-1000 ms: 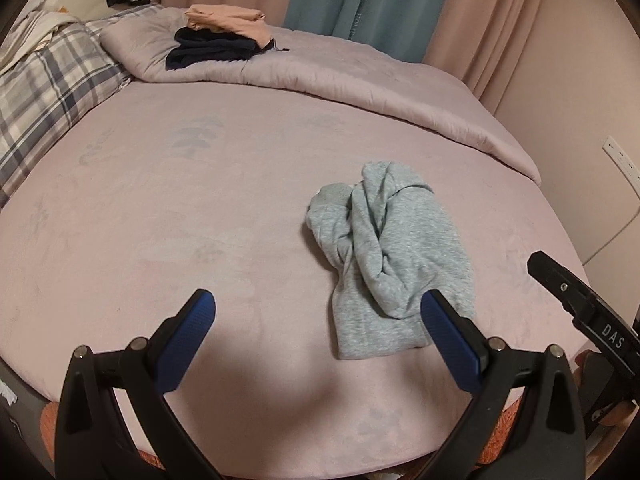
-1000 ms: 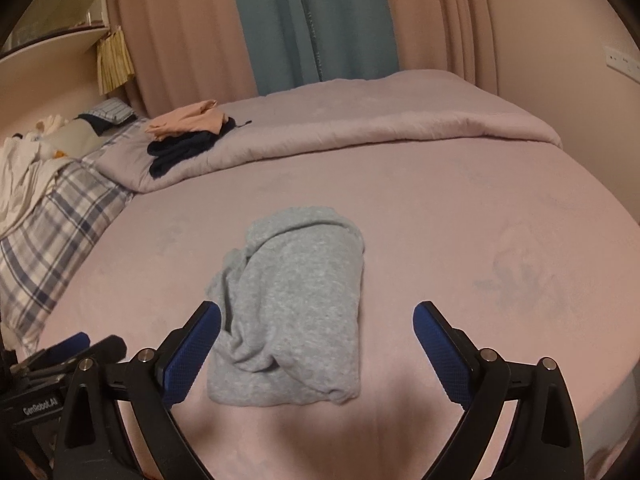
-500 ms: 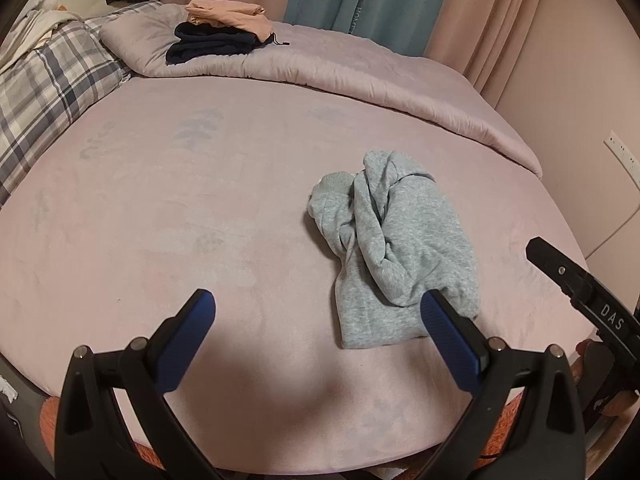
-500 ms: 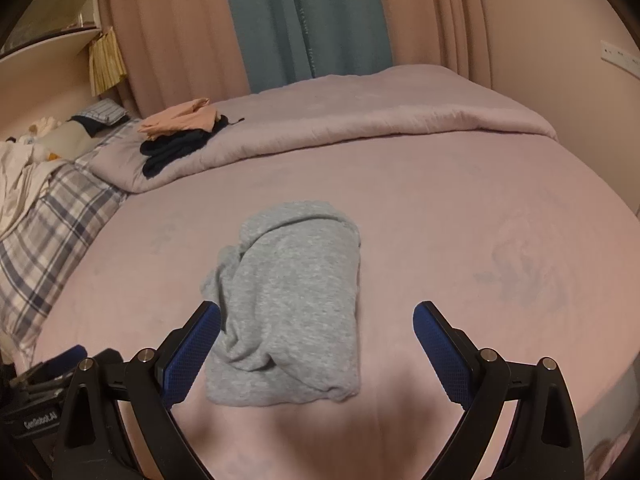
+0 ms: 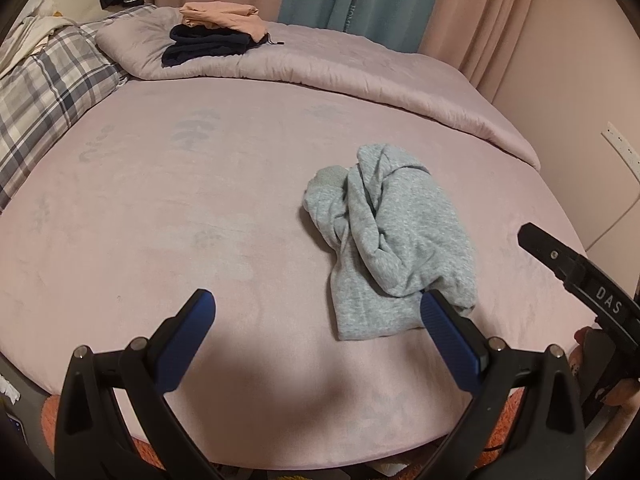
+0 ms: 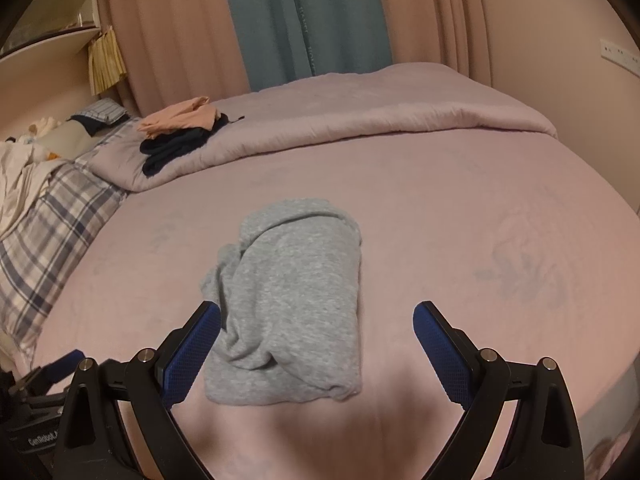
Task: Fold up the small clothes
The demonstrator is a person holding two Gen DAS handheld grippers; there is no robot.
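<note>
The left claw (image 5: 316,320) is spread wide and holds nothing, hovering over the near part of the bed (image 5: 168,216). In its view the grey garment (image 5: 392,248) lies ahead and to the right, its near edge just past the right fingertip, its long axis running away from the claw and a little leftward. A bunched cuff sticks out at the far left. Bare sheet lies open on the left; the right claw (image 5: 576,276) reaches in at the right margin.

In the right wrist view the right claw (image 6: 316,332) is also wide and empty. The garment (image 6: 292,300) sits straight ahead between the fingers, the left fingertip overlapping its crumpled left side. This claw looks the nearer one. The bed's near edge lies just below; a folded quilt (image 6: 360,128) and a stack of clothes (image 6: 176,132) are well apart at the back.
</note>
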